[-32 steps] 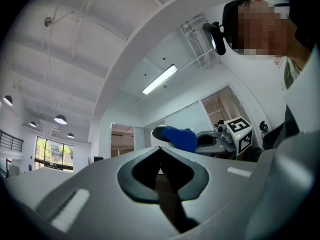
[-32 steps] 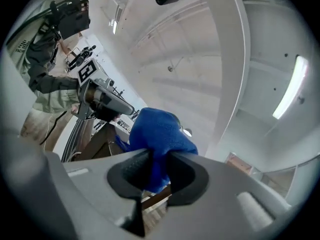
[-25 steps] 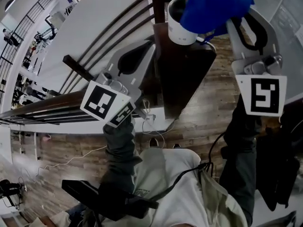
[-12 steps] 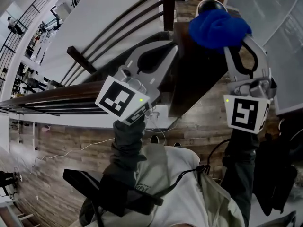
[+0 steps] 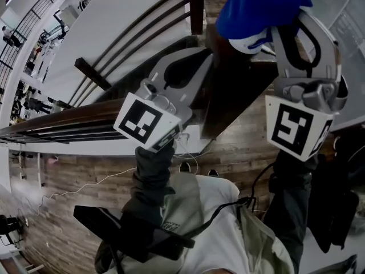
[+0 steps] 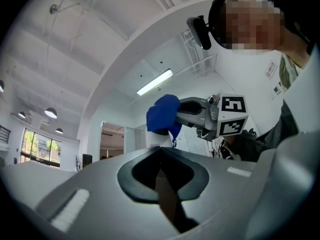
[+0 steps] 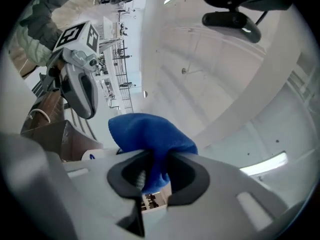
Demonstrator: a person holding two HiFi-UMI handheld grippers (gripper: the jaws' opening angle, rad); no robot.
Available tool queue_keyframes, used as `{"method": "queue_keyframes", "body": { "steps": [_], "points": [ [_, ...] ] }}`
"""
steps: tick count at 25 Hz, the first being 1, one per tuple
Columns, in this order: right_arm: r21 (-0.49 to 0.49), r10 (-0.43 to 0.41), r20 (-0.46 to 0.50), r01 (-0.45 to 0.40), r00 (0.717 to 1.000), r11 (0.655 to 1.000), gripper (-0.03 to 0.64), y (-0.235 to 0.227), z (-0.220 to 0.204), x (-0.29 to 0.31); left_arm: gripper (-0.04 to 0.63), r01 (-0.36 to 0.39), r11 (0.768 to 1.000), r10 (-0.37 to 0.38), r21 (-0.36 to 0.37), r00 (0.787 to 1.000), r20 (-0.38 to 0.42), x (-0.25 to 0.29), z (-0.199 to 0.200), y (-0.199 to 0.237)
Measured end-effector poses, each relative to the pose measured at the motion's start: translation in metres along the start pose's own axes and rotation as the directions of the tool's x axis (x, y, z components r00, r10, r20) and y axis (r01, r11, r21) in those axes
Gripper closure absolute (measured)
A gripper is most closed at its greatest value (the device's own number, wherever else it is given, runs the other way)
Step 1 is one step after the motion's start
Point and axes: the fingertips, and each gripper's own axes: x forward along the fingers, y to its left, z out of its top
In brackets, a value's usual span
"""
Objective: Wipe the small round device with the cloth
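The small round white device [image 5: 251, 42] stands on a dark wooden stand [image 5: 228, 96], and only its lower side shows under the blue cloth [image 5: 259, 5]. My right gripper [image 5: 277, 19] is shut on the cloth and presses it over the device's top. In the right gripper view the cloth [image 7: 150, 134] bunches between my jaws [image 7: 155, 159], with the device [image 7: 89, 155] just beyond. My left gripper [image 5: 199, 55] hovers left of the device with its jaws shut and nothing in them. From the left gripper view [image 6: 160, 149] the cloth [image 6: 162, 114] sits on the device [image 6: 159, 139].
A dark wooden railing with slanted bars [image 5: 137, 39] runs to the left of the stand, beside a white wall. Wood-plank floor [image 5: 245, 141] lies far below, with a white cable [image 5: 91, 190] on it. A glass panel [image 5: 348, 16] stands at the right.
The cloth went from beside the device's rim to over its top. My right gripper shifted closer and lower in view. The left gripper stayed close to the stand's left side.
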Motion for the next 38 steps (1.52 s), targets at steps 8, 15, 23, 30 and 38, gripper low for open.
{"method": "queue_keyframes", "body": {
  "steps": [8, 15, 23, 30, 38],
  "points": [
    [-0.026, 0.057, 0.008, -0.057, 0.998, 0.998, 0.541, 0.042, 0.003, -0.019, 0.592, -0.005, 1.0, 0.005, -0.02, 1.0, 0.012, -0.008, 0.0, -0.002],
    [-0.048, 0.207, -0.058, -0.21, 0.977, 0.977, 0.541, 0.092, -0.014, -0.028, 0.592, -0.001, 1.0, 0.001, -0.031, 1.0, 0.018, -0.004, -0.007, 0.01],
    [0.078, 0.036, 0.067, -0.042, 0.997, 0.996, 0.541, 0.016, -0.003, -0.015, 0.592, 0.025, 1.0, -0.024, -0.009, 0.999, 0.041, 0.006, 0.008, 0.013],
    [0.244, 0.063, -0.045, -0.05, 0.997, 0.968, 0.541, -0.027, -0.034, 0.032, 0.592, 0.042, 0.999, -0.043, 0.016, 0.998, 0.054, 0.017, 0.019, 0.021],
    [0.399, 0.184, 0.023, -0.178, 0.983, 0.899, 0.541, 0.007, -0.061, 0.046, 0.592, 0.064, 0.998, -0.065, 0.007, 0.996, 0.066, 0.027, 0.024, 0.029]
  ]
}}
